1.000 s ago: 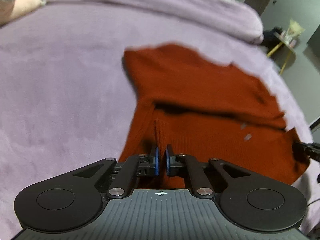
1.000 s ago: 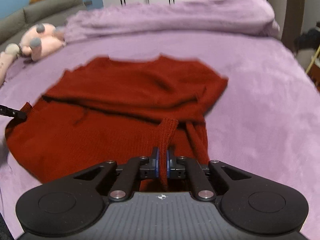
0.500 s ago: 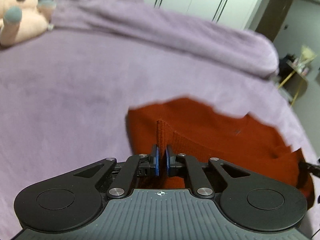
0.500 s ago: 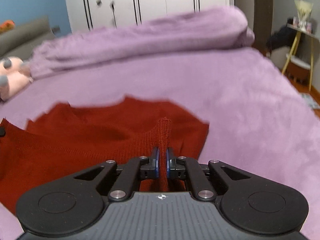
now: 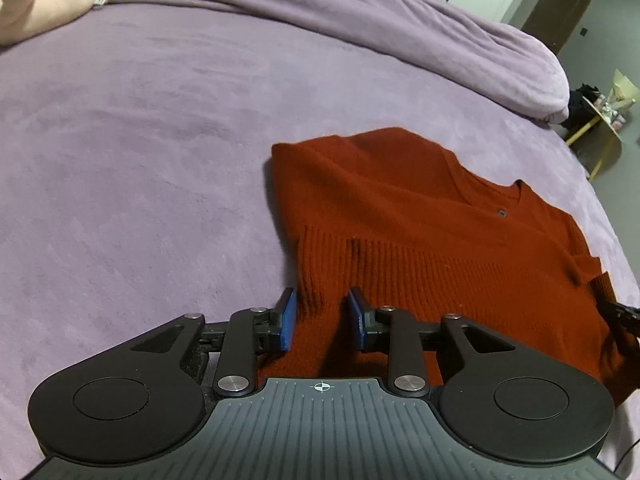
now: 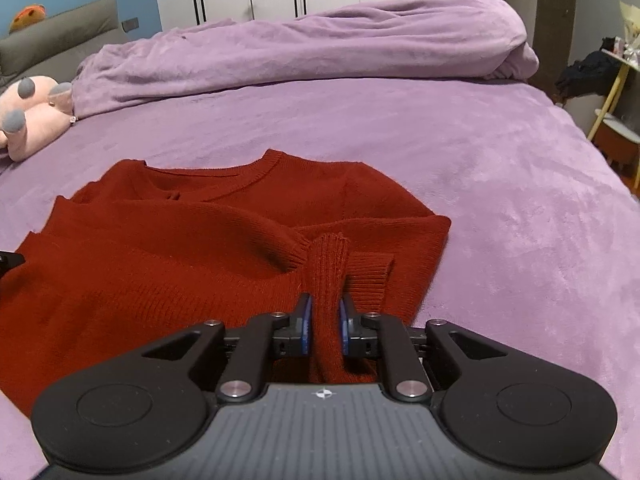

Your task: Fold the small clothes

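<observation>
A rust-red knit sweater (image 5: 420, 216) lies folded bottom over top on the purple bed, ribbed hem laid near the collar. It also shows in the right wrist view (image 6: 224, 240). My left gripper (image 5: 322, 320) is open, its blue pads either side of the sweater's near left edge, nothing pinched. My right gripper (image 6: 324, 326) has parted slightly, and a ribbed fold of the hem (image 6: 326, 264) still stands between its pads.
The purple bedspread (image 5: 140, 160) stretches wide around the sweater. A rolled purple duvet (image 6: 320, 48) lies along the far side. A pink plush toy (image 6: 28, 116) sits at the far left. A yellow-legged side table (image 6: 616, 92) stands off the bed's right.
Both grippers carried the hem forward over the sweater and lowered it. The left gripper opened and let go; the right gripper's jaws loosened around the hem.
</observation>
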A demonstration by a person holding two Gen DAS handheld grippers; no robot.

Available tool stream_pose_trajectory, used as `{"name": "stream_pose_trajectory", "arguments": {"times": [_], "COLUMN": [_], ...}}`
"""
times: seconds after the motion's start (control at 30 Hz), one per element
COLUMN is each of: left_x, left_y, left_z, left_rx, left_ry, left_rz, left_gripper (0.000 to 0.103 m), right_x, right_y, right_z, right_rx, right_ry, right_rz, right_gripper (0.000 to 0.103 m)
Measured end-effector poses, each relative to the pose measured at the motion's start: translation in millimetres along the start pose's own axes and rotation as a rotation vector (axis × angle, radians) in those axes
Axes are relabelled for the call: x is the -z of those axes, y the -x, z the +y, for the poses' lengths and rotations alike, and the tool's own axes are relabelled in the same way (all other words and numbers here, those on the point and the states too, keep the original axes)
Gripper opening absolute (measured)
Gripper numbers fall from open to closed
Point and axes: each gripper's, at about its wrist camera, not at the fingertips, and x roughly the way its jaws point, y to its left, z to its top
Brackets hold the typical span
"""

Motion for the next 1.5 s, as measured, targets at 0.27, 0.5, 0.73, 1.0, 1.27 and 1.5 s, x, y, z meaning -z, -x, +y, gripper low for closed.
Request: {"name": "stream_pose_trajectory", "arguments": {"times": [0.27,0.5,0.73,1.0,1.27,1.5], "left_x": [-26,-91,-94,-61,-55,-50], "left_y": [58,42,-37,-37,-99,-93], "left_z": [-24,-61,-69,-87,-101,-66], "left_rx": [0.035,-0.083,-0.257,-0.136,-0.200,-0.249], "left_ry": [-0.049,-0.119,-0.137,-0.108,-0.144,-0.173], "left_rz": [-0.193,-0.336,-0.245,-0.284,-0.237,-0.286], "left_gripper": [0.009,0.009,0.014,0.041,0.042,0.044], "right_x": [-17,-83,-94,-64,-57,-64], "right_y": [35,8,-59,-58,-112,-116], "right_z": [13,17,14,66,141,34], "right_rx": [0.070,0.201,0.273,0.043,-0.103,0.058], "right_ry": [0.079,0.078,0.034,-0.018,0.127,-0.087], "right_rz": [-0.154,-0.265,-0.186,-0.270,-0.183,-0.178], "right_gripper": [0.005,0.005,0.008,0.022,0.022,0.028]}}
